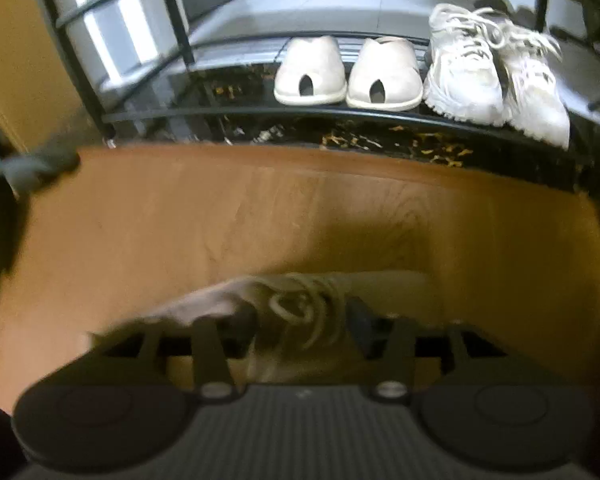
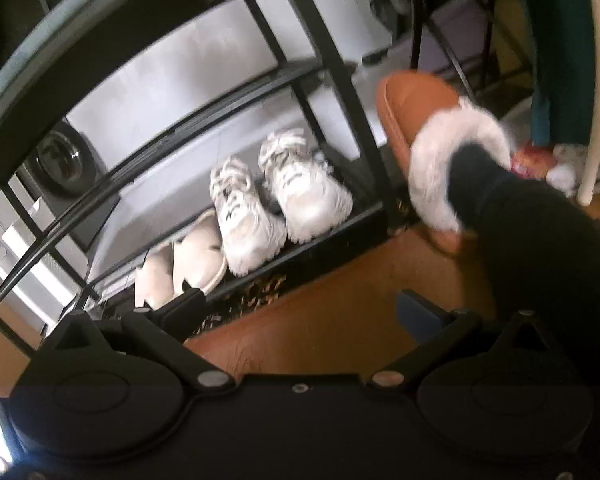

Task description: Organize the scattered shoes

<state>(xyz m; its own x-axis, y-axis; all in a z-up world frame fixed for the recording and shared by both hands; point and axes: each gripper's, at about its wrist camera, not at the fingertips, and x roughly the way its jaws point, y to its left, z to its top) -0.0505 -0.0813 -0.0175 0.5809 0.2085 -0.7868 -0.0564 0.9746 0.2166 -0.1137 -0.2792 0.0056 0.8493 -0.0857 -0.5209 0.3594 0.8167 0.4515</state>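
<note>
Left tool (image 1: 300, 316): jaws sit either side of a beige laced sneaker (image 1: 296, 304), pads at the collar/lace area. Blurry, so I can't tell if it's actually clamped or just straddling. Calling it undetermined.

Right tool (image 2: 300, 312): jaws spread wide, nothing between them, only wood floor (image 2: 340, 320) below.

Where things are:
- Shoe rack (image 1: 260, 114) straight ahead of the left tool, across a stretch of floor. Bottom shelf carries a pair of cream slippers (image 1: 348, 74) and, just beside them on the right, a pair of white chunky sneakers (image 1: 496, 72). All toes point out toward me.
- Left part of that shelf looks free, from the slippers over to the rack's left post.
- The beige sneaker is right at the left tool, low in its view. Long axis seems to run roughly along the tool's forward direction, toward the rack, but blur makes toe vs heel uncertain.
- In the right view a tan fur-lined slipper (image 2: 420, 120) sits up and to the right, beside the rack's right post, with a dark-clad leg (image 2: 532, 240) in it. Looks worn, so I judge it isn't a pickup target.

Key relation: the sneaker is the left tool's job, the right one is nowhere near it. Open slot is forward and left of the slippers. My read: confirm grip, lift, carry forward-left, set down parallel to the pairs already there.

Risk: laces dangling, and a collar grip may let the shoe swing.
</note>
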